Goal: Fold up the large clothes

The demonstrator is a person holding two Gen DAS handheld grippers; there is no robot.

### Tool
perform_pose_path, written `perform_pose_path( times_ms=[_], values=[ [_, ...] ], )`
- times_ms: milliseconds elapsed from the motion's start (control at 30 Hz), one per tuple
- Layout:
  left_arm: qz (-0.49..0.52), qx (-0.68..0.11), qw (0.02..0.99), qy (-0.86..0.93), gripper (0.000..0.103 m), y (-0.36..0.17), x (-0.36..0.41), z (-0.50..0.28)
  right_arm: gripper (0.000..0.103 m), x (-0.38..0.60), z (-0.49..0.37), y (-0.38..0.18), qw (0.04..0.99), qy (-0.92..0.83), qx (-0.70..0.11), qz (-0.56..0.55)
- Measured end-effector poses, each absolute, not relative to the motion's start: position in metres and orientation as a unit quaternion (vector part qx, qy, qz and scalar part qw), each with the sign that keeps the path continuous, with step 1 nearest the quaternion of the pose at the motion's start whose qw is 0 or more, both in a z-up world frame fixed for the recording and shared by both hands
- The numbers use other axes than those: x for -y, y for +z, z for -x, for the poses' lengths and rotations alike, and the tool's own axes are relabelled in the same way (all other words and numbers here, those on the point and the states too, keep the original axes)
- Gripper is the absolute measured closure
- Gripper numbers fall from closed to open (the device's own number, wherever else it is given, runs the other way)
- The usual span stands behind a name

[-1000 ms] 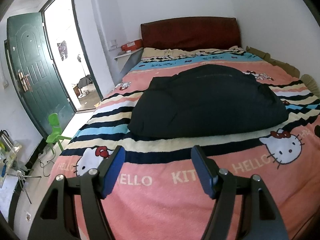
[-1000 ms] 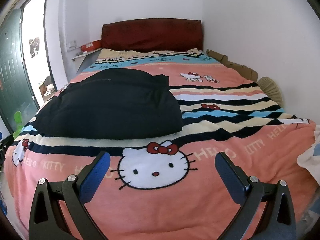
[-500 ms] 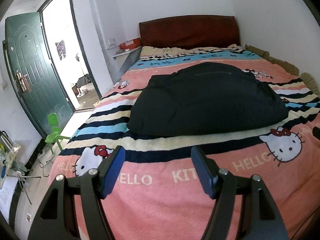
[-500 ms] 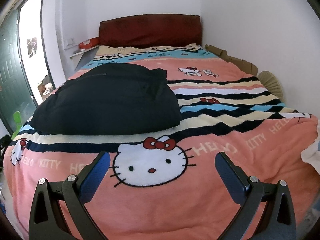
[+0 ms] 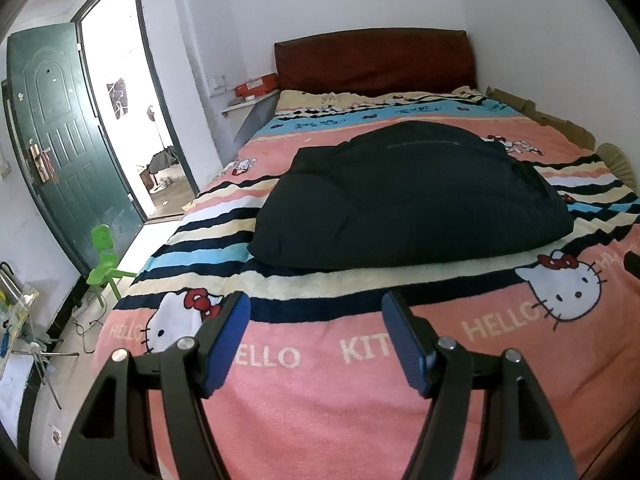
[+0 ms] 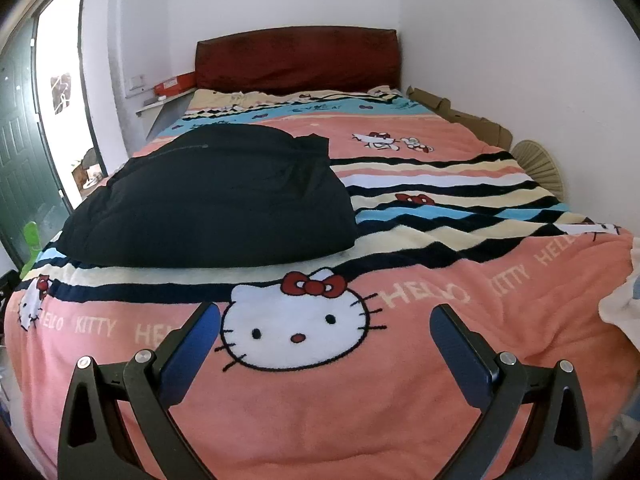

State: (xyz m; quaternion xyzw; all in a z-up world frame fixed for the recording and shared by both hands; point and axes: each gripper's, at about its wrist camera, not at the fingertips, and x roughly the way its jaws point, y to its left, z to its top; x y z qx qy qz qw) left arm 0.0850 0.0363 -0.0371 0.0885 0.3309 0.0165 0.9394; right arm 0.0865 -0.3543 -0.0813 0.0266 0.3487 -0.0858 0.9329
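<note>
The left claw (image 5: 316, 316) hangs with its blue-padded fingers apart and nothing between them, above the near end of the bed (image 5: 320, 408), and the right claw (image 6: 325, 325) hangs the same way further to the right, spread wider and just as empty. Neither touches the one garment in view — a black padded jacket (image 5: 412, 196) lying across the middle of the Hello Kitty blanket (image 6: 320, 408), well beyond both claws, its near hem running along the cream stripe. It looks bulky and rounded, apparently doubled over once, though whether the fold is finished I cannot tell from here. My reading is that the work stands between grips: either the approach for another fold or the pause after one. The next move likely calls for both claws to travel forward and down to the near hem, one toward the left corner and the other toward the right corner (image 6: 340, 240), and to close on enough thickness that the slick, puffy cloth does not slide out when lifted; a pinch of the top layer alone would pull the layers apart. Counted: two claws, one black jacket, one bed with one dark red headboard (image 5: 372, 60), one blanket. Off to the side there is one green door (image 5: 60, 148) standing open, one green plastic chair (image 5: 105, 260) on the floor, and one red box (image 5: 256, 88) on a small shelf by the headboard — none of it in the way.
</note>
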Motion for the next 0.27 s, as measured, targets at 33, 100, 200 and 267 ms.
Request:
perform_pose_path(
  times_ms=[33, 100, 200, 267],
  values=[
    [-0.088, -0.331, 0.939, 0.016, 0.036, -0.0371, -0.0369, -0.0849, 0.001, 0.3539, -0.0862, -0.0813, 0.933, -0.086, -0.349, -0.026],
    [-0.086, -0.331, 0.940, 0.016, 0.036, -0.0371, -0.0367, -0.0840, 0.001, 0.3537, -0.0859, -0.0815, 0.933, -0.086, -0.349, -0.025],
    [-0.086, -0.330, 0.940, 0.017, 0.036, -0.0369, -0.0372, -0.0838, 0.001, 0.3525, -0.0850, -0.0817, 0.932, -0.087, -0.350, -0.025],
    [-0.085, -0.330, 0.940, 0.017, 0.036, -0.0367, -0.0372, -0.0837, 0.001, 0.3523, -0.0844, -0.0820, 0.932, -0.087, -0.351, -0.025]
  ],
)
